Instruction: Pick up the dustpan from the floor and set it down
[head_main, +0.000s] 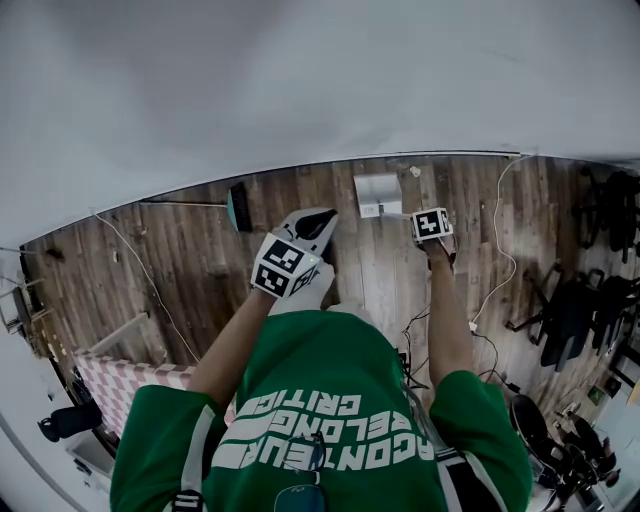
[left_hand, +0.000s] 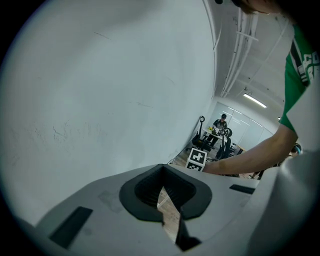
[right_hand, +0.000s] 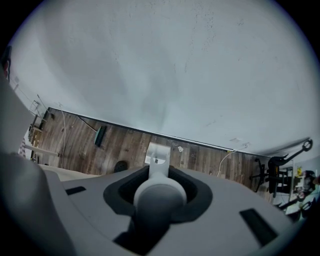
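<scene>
The pale grey dustpan (head_main: 378, 193) is by the foot of the white wall; whether it touches the wooden floor I cannot tell. Its long round handle (right_hand: 159, 172) runs straight up into my right gripper (right_hand: 160, 210), which points down and is shut on it. The pan (right_hand: 158, 153) shows far below the jaws. In the head view the right gripper (head_main: 428, 226) is just right of the pan, under its marker cube. My left gripper (head_main: 316, 226) hangs left of the pan with nothing in it. In its own view the left gripper (left_hand: 170, 220) has its pads close together, leaving a thin wedge of floor between them.
A broom with a teal head (head_main: 238, 207) lies on the floor left of the dustpan. A white cable (head_main: 497, 240) trails along the floor on the right, near black chairs and gear (head_main: 575, 310). A checked cloth (head_main: 120, 385) lies at lower left. The wall (head_main: 300, 80) is close ahead.
</scene>
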